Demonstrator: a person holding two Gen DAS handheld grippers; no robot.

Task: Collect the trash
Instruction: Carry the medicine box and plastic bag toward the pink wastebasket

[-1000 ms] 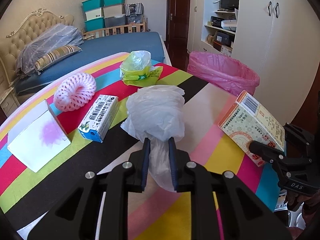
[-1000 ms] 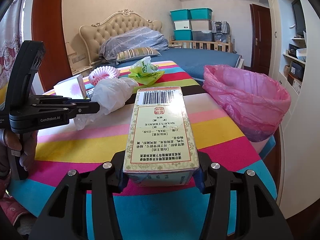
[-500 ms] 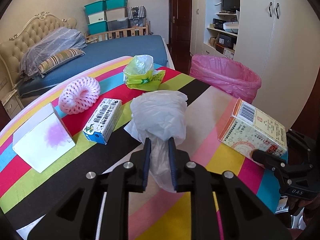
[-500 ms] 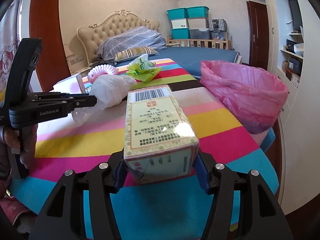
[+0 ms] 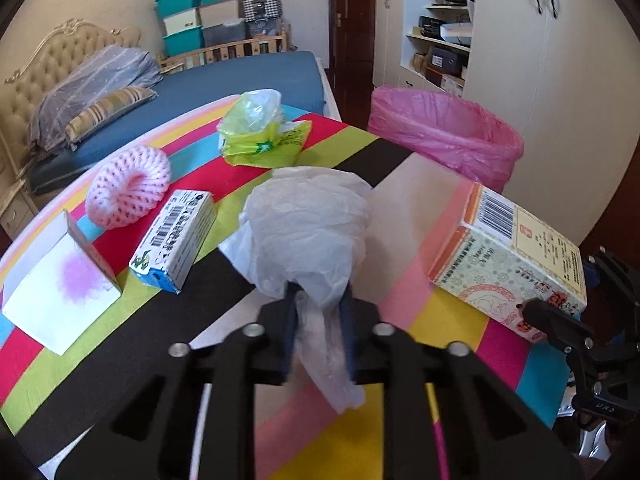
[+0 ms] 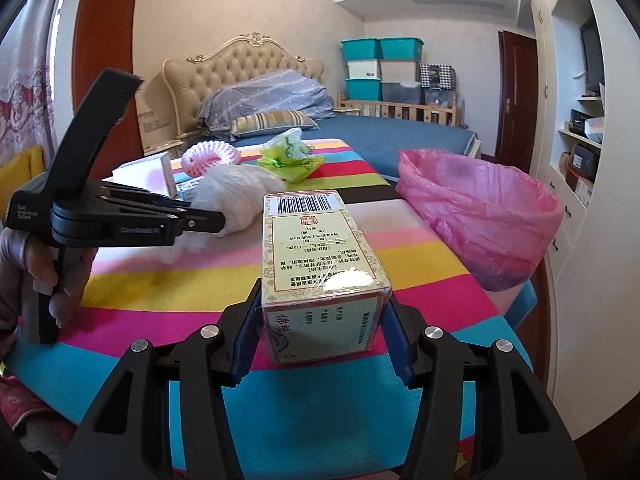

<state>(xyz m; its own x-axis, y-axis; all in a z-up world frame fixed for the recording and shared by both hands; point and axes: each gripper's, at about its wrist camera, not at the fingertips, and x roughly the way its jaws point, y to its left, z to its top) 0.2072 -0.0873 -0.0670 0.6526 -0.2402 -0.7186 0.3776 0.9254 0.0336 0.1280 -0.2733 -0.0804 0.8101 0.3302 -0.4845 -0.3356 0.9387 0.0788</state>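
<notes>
A crumpled white plastic bag [image 5: 312, 220] lies on the striped table; my left gripper [image 5: 320, 300] is closing tight on its near tail, pads pressing the plastic. From the right wrist view the left gripper [image 6: 216, 220] reaches into the bag [image 6: 236, 196] from the left. My right gripper [image 6: 326, 316] is closing on a cream medicine box [image 6: 316, 248] with a barcode, both pads against its sides. The box [image 5: 508, 256] shows at the table's right edge, far end tilted up. A pink-lined bin [image 6: 480, 216] stands beyond the table's right side.
On the table [image 5: 100, 340] lie a green plastic bag [image 5: 260, 136], a pink foam net [image 5: 128, 188], a small blue-and-white carton [image 5: 176, 236] and a white box with a pink blot [image 5: 60, 292]. A bed [image 5: 240, 84] lies behind; white cupboards [image 5: 560, 80] stand right.
In the right wrist view the box has tipped so that its near end face now shows. The left gripper still grips the bag's tail, its jaws a little closer together.
</notes>
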